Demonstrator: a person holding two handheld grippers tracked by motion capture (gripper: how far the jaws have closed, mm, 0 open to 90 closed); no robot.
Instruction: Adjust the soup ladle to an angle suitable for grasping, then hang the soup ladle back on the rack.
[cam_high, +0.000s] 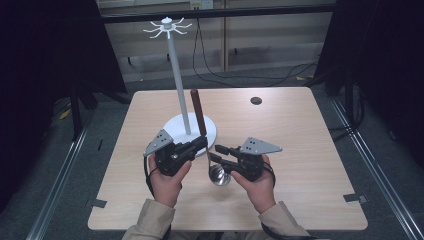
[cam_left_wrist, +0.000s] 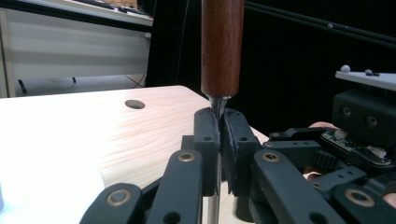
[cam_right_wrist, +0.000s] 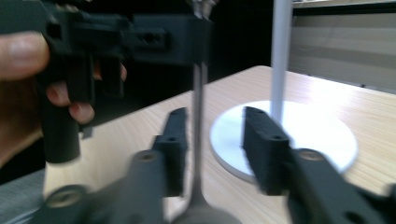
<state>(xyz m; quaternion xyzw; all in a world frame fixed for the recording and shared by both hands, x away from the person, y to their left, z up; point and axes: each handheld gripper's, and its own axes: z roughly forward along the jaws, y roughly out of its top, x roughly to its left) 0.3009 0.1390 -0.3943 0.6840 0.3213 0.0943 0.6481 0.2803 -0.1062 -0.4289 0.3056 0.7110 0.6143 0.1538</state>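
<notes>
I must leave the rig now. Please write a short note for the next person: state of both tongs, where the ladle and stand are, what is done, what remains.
Left tongs: shut on the ladle, at the metal shaft just under the wooden handle; ladle upright, bowl down.
Right tongs: open, pads either side of the shaft, not pressing.
White hook stand: on the table, behind the ladle.
Done: ladle lifted and held by the left tongs alone.
Left: probably hang it on the stand's hooks.

High view overhead, facing forward-down on pale wooden table, gripper views close, table-level, facing each other, sharing wooden-handled metal ladle.
</notes>
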